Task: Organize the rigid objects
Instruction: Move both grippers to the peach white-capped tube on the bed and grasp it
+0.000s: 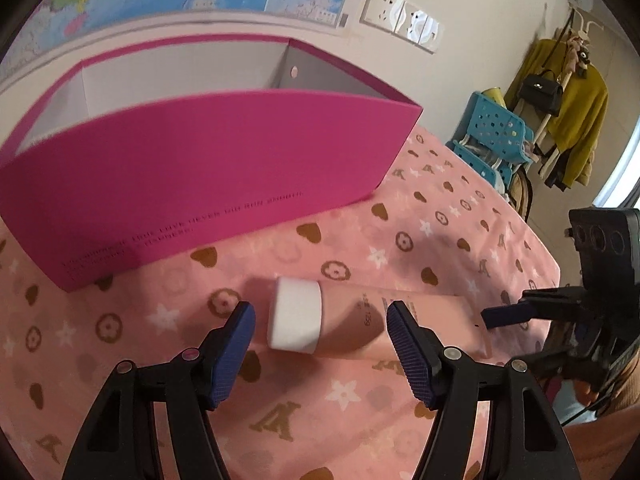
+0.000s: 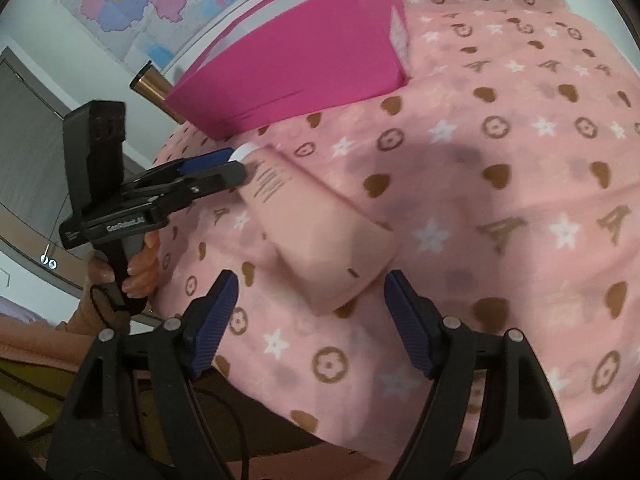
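A pale pink tube with a white cap lies flat on the pink patterned cloth. My left gripper is open and low over the cloth, and the cap sits between its blue pads without touching them. In the right wrist view the tube runs away from the camera. Its flat crimped end lies between the pads of my open right gripper, with gaps on both sides. The left gripper shows at the cap end, and the right gripper at the tail. A magenta open-top box stands just behind the tube.
The box is white inside, and what shows of it holds nothing. A gold cylinder pokes out behind it. The cloth's edge falls away at the right. Blue plastic baskets and hanging clothes stand beyond. A hand grips the left handle.
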Action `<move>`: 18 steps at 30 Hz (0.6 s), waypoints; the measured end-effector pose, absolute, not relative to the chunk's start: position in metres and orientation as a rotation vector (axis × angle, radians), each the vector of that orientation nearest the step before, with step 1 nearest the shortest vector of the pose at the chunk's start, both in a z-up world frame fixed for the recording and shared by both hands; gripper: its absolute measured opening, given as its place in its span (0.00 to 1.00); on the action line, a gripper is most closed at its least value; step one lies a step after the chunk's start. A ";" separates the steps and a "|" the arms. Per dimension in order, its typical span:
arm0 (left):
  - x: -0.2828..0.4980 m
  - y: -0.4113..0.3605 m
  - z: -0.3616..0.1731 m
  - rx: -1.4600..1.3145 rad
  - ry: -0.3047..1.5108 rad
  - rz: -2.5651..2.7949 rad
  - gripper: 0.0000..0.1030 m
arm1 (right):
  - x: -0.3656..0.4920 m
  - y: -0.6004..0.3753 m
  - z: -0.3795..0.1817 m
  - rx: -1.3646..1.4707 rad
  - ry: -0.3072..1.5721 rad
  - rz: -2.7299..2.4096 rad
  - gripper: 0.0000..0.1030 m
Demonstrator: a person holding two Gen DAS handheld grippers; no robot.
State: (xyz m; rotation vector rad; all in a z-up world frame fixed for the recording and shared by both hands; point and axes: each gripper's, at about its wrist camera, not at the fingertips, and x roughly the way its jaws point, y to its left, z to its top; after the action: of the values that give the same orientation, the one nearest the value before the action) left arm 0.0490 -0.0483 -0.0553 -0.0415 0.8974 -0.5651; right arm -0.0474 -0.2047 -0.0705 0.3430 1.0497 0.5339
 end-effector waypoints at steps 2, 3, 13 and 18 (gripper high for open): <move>0.049 -0.048 -0.058 -0.051 0.911 -0.571 0.68 | -0.046 -0.199 -0.070 0.333 1.046 0.535 0.75; 0.048 -0.049 -0.059 -0.047 0.912 -0.568 0.68 | -0.045 -0.198 -0.070 0.331 1.045 0.532 0.75; 0.040 -0.049 -0.058 -0.054 0.922 -0.586 0.68 | -0.031 -0.210 -0.070 0.400 0.995 0.484 0.75; 0.034 -0.047 -0.059 -0.064 0.923 -0.586 0.68 | -0.019 -0.211 -0.068 0.377 0.974 0.456 0.75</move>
State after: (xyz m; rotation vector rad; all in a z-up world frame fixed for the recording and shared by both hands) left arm 0.0343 -0.0471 -0.0595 -0.0640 0.9231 -0.5859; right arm -0.0191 -0.2109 -0.0676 0.3766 0.9737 0.4556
